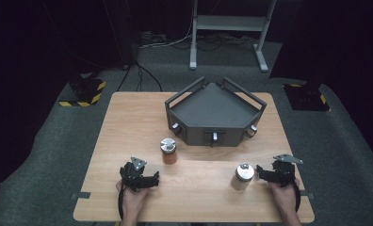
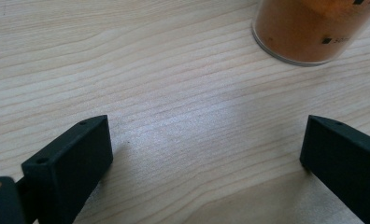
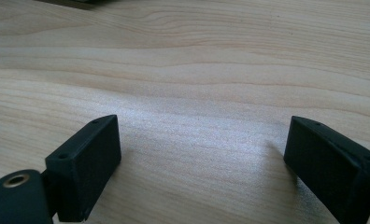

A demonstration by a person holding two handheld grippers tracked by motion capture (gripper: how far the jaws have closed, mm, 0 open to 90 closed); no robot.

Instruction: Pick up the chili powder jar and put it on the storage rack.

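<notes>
Here both grippers, left gripper (image 1: 152, 179) and right gripper (image 1: 261, 173), rest spread wide, empty, near the tray (image 1: 213, 106); orange jar (image 1: 168, 150) and pale jar (image 1: 243, 176) lie between.

Both hands sit low at the near edge, each holding a hand-held gripper. Left hand-held gripper (image 1: 152, 179) has jaws spread wide. Right hand-held gripper (image 1: 261, 172) too, nothing between them.

The desk (image 2: 183, 107) is pale wood, smooth with a soft sheen. Both tongs' jaws look matt black plastic. The orange jar (image 2: 309, 28) is glossy, its lid (image 1: 167, 144) shiny metal.
</notes>
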